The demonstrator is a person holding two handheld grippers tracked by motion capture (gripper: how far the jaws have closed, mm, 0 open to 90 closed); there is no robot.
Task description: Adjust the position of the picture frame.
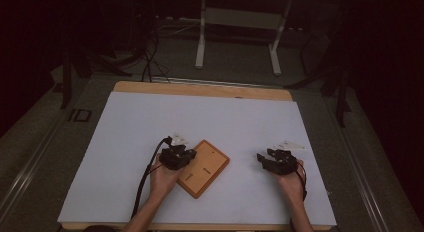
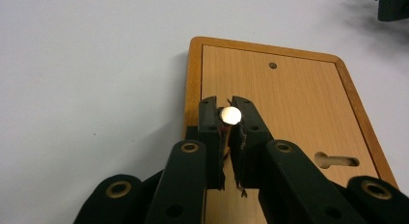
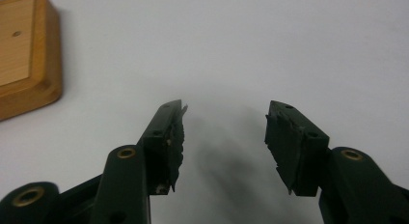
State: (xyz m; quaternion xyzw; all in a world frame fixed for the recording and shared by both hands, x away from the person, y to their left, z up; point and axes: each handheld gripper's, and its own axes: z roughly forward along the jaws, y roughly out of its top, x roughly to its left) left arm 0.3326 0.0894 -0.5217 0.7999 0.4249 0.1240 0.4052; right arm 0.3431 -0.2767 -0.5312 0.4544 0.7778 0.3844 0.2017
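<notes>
A small round silvery metal piece [image 2: 230, 115] is clamped in the left gripper [image 2: 225, 119] above the rectangular light wooden board [image 1: 204, 167] near the sheet's centre. It should be lowered slowly, kept level. The right gripper [image 3: 224, 132], jaws apart and empty, rests to the right.

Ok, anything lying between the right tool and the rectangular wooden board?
Nothing: in the high view only bare white table sheet separates the open right tool from the rectangular wooden board. The right gripper view agrees.

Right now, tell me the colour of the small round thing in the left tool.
Shiny silvery white disc, best in the left gripper view.
</notes>
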